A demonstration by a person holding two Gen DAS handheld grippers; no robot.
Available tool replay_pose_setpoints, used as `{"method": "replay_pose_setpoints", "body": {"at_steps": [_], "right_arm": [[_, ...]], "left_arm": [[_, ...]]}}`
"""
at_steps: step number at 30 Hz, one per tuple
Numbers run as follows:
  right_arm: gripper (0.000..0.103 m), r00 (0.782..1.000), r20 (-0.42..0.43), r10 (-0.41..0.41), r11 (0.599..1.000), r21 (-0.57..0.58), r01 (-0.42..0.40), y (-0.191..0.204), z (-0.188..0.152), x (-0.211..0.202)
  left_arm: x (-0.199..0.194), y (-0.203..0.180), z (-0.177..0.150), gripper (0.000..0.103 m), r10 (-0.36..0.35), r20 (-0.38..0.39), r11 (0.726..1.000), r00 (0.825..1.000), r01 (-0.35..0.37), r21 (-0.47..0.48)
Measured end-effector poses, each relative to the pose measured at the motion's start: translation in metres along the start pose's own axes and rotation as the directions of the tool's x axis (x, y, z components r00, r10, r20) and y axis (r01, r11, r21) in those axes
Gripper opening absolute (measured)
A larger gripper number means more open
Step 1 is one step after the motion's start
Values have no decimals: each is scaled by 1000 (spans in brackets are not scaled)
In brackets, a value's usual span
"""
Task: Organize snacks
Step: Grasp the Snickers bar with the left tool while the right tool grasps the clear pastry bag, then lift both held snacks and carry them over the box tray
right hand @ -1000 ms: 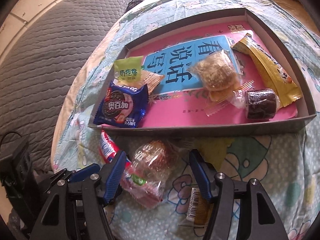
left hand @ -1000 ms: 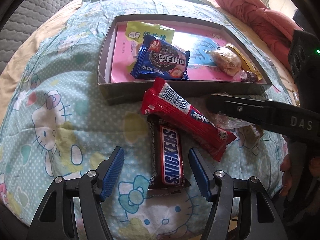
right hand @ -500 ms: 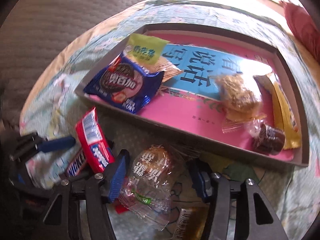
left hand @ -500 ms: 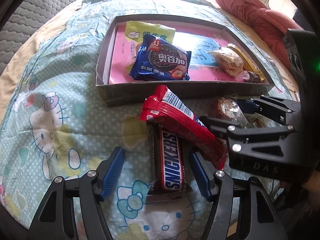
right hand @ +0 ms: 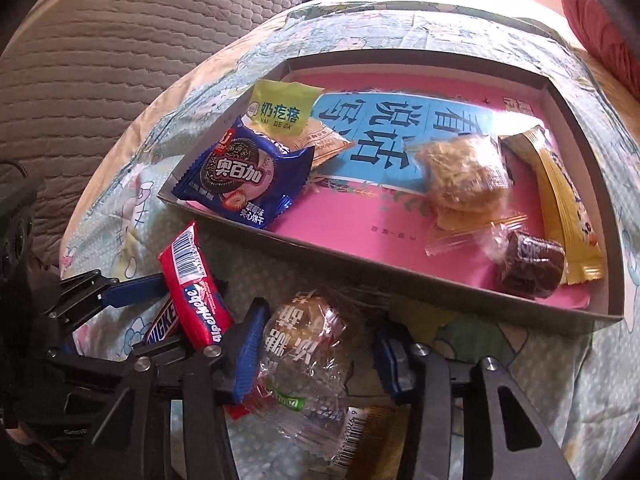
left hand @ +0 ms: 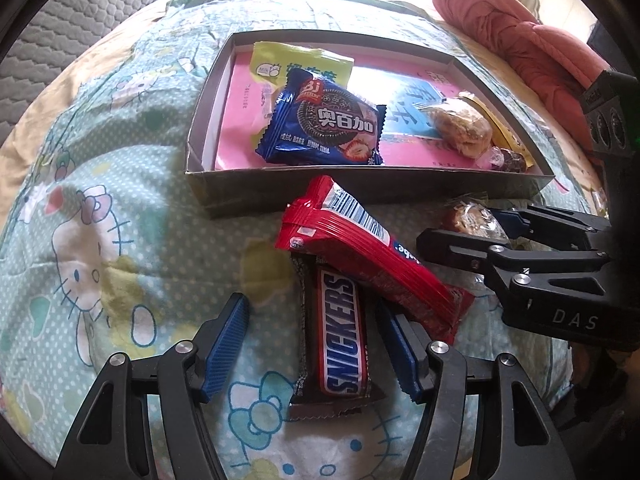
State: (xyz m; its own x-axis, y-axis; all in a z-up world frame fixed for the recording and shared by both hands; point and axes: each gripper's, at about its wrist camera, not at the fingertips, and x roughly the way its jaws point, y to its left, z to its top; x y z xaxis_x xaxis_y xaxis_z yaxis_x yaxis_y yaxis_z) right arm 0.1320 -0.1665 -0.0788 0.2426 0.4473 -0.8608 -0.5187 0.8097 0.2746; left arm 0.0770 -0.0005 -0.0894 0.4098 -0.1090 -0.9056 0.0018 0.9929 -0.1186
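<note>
A Snickers bar [left hand: 340, 336] lies on the bedspread between the open jaws of my left gripper [left hand: 316, 344], its upper end under a red Alpenliebe pack [left hand: 368, 256]. My right gripper [right hand: 320, 356] is open around a clear-wrapped pastry [right hand: 308, 344], not closed on it. In the left wrist view the right gripper [left hand: 480, 236] sits to the right beside that pastry [left hand: 472, 220]. A grey box [left hand: 360, 190] with a pink floor holds a blue cookie pack [left hand: 324, 124], a green pack [left hand: 300, 64], a pastry [left hand: 460, 128], a yellow pack [right hand: 560, 208] and a chocolate cake [right hand: 532, 260].
A small brown packet with a barcode [right hand: 368, 436] lies under the right gripper. The Hello Kitty bedspread [left hand: 100, 240] covers a rounded surface that drops off at the left and front. A red pillow [left hand: 520, 32] lies at the far right; a grey quilt [right hand: 100, 60] at the left.
My right gripper has moved in toward the left gripper and settled around the clear-wrapped pastry. The left gripper has stayed around the Snickers bar. Both remain open.
</note>
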Motion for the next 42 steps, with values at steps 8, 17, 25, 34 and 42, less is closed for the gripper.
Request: {"method": "replay_pose_setpoints", "body": {"at_steps": [8, 17, 25, 34, 42], "right_arm": [[49, 998, 26, -51, 995, -82, 53, 14, 0, 10], [48, 1000, 19, 19, 1000, -18, -18, 6, 3, 1], [48, 996, 48, 70, 997, 20, -71, 0, 0, -15], [48, 991, 76, 114, 992, 39, -117, 0, 2, -27], [48, 983, 121, 140, 988, 53, -147, -3, 4, -41]], "left_arm": [[2, 6, 4, 51, 1, 3, 1000, 1000, -1, -19], [-9, 26, 2, 30, -53, -3, 994, 999, 52, -97], [-21, 24, -5, 30, -62, -8, 991, 998, 60, -117], [-47, 23, -9, 30, -56, 38, 992, 998, 60, -111], [-69, 29, -4, 30, -63, 114, 991, 991, 76, -114]]}}
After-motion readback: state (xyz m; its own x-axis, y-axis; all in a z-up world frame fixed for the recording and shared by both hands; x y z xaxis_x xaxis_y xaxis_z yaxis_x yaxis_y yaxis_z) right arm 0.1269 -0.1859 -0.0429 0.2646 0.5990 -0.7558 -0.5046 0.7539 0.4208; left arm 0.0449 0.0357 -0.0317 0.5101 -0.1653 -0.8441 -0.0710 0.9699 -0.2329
